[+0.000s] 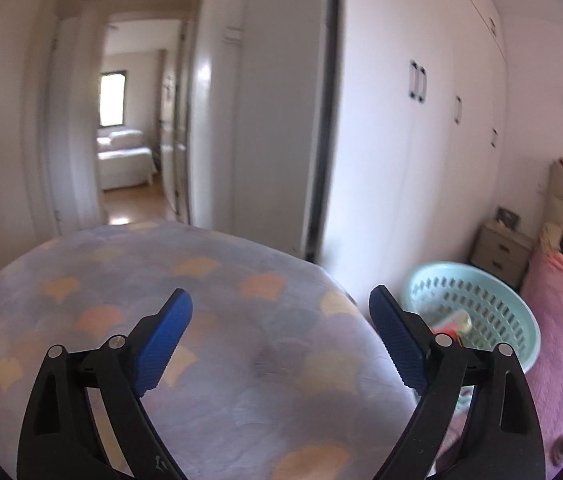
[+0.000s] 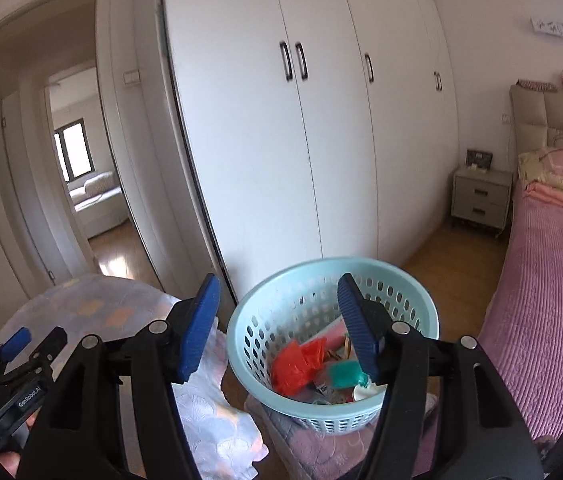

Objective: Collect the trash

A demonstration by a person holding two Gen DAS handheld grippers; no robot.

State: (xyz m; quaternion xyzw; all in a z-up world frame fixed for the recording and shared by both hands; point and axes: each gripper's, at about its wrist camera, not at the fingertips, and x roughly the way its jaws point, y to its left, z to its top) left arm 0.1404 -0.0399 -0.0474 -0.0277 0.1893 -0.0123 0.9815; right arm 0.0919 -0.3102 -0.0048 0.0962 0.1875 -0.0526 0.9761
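left gripper (image 1: 280,308): jaws wide apart, empty, left of basket (image 2: 241,332) | right gripper (image 2: 279,300): jaws apart, empty, above basket | trash (image 2: 295,364): inside basket

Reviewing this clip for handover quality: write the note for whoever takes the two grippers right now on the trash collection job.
Left gripper: open, nothing between the fingers, over the patterned blanket.
Right gripper: open, empty, aimed at the light blue basket.
Things: the basket stands beside the pink bed and holds trash, including a red wrapper and a teal piece.
Done: several pieces already in the basket.
Left: no loose trash shows in either view; look around for more.
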